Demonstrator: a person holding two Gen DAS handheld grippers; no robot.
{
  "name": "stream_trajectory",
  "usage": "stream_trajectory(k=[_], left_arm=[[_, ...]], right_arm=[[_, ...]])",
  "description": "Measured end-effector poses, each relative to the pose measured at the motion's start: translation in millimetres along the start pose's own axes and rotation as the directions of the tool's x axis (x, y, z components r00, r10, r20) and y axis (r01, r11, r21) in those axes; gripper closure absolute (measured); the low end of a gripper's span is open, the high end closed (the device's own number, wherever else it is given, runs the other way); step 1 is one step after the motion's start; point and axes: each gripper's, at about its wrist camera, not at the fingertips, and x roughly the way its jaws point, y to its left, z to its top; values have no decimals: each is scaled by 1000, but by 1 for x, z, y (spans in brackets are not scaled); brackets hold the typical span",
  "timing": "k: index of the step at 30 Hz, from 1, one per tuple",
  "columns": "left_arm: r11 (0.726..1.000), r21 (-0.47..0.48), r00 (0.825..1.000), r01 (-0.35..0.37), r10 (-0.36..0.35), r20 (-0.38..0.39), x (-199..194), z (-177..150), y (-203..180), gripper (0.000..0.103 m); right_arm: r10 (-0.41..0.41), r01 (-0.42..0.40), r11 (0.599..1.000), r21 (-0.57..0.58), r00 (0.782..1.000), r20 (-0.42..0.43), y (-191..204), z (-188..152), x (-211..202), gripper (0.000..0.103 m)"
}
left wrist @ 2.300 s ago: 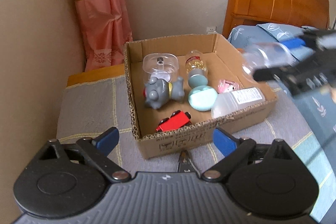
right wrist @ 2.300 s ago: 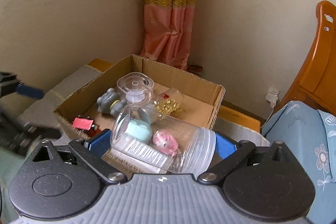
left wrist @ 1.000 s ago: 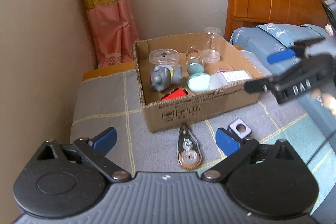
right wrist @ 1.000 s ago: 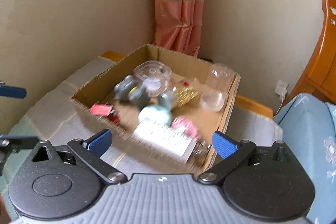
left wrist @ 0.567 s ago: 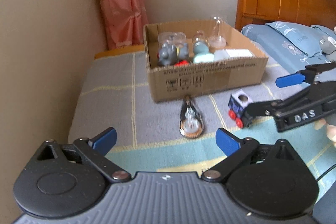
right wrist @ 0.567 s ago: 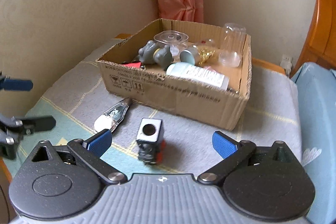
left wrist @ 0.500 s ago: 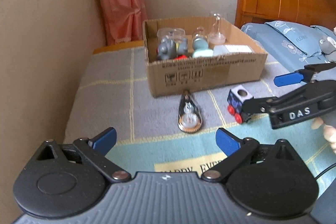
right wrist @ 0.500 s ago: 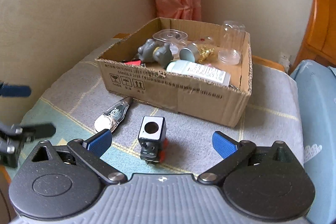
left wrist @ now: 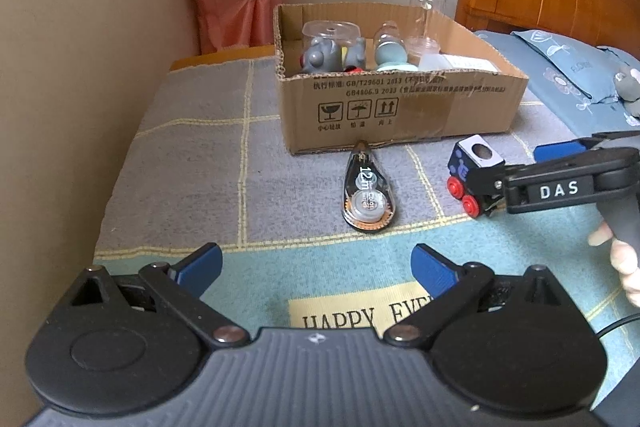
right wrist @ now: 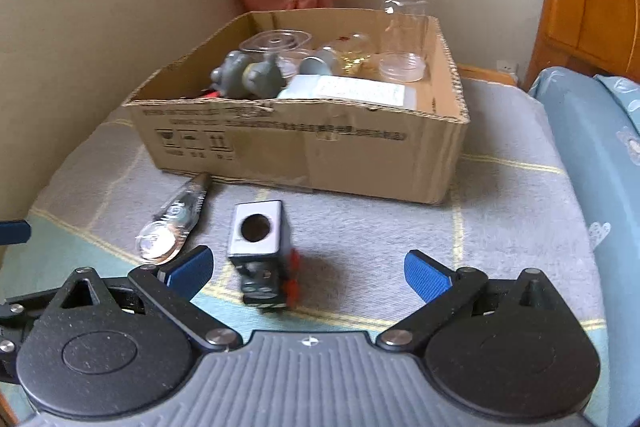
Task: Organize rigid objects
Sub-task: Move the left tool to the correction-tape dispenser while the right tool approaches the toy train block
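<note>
blanket [left wrist: 192,163], toy train [right wrist: 262,255] blurred

cardboard box [left wrist: 400,115], correction tape [left wrist: 367,195], toy train [left wrist: 472,171] on blanket [left wrist: 192,163]

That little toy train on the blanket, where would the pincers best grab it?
Probably across the toy train body's two flat sides, above the red wheels, coming from above and behind. It stands upright and free of the cardboard box, already between the open right gripper fingers. The wheels are round and offer poorer purchase.
</note>
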Motion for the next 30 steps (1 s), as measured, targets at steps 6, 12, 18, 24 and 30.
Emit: stream_trajectory(k=[6, 12, 18, 24, 30], left_arm=[[1000, 14, 1000, 8, -8, -14, 13, 4, -4, 3], [999, 30, 1000, 14, -14, -25, 25, 9, -9, 3], [999, 42, 1000, -2, 2, 13, 41, 17, -14, 6], [998, 56, 1000, 14, -14, -6, 60, 23, -19, 14], [999, 42, 1000, 0, 0, -13, 67, 22, -17, 13]], right_arm=[[3, -3, 999, 49, 1000, 6, -20, -2, -2, 0], [-32, 32, 996, 83, 999, 7, -40, -3, -4, 0], [-11, 12, 996, 88, 1000, -8, -55, -14, -2, 0], [11, -11, 1000, -29, 1000, -20, -45, -32, 2, 0], [1, -2, 991, -135, 1000, -8, -33, -37, 5, 0]])
